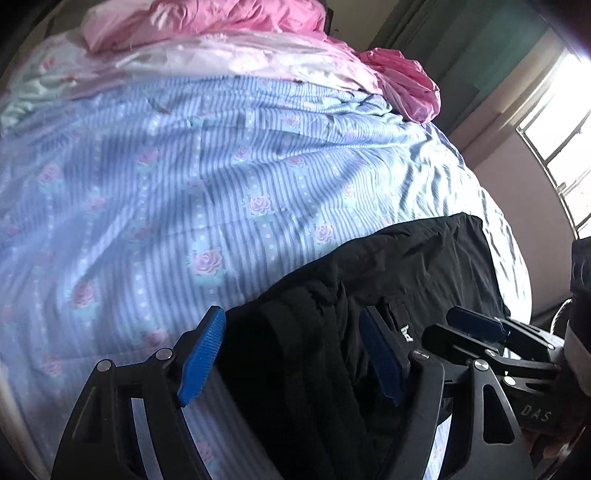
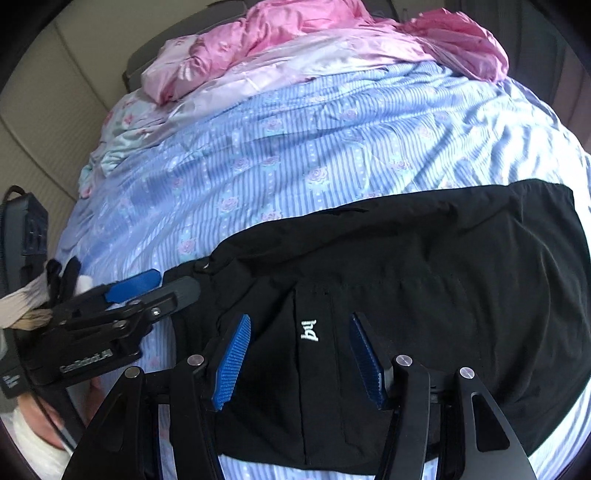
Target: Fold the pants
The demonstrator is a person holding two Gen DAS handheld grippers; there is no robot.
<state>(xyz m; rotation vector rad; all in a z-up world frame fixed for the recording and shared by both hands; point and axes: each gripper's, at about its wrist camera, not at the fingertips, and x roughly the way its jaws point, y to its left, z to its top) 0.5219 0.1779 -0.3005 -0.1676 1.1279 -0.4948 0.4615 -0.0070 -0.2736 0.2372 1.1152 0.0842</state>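
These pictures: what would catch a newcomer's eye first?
Black pants lie across the near part of a bed covered by a blue striped sheet with roses. Pink bedding is heaped at the far end. Both the left gripper and right gripper hang open over the pants, blue pads spread.

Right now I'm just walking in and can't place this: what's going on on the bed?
A person is folding black pants on a blue striped floral bedspread, with tongs in each hand. The right tongs hover open over the white logo. The left tongs are open at the pants' bunched end. Neither grips the fabric. Pink bedding is heaped at the far end.
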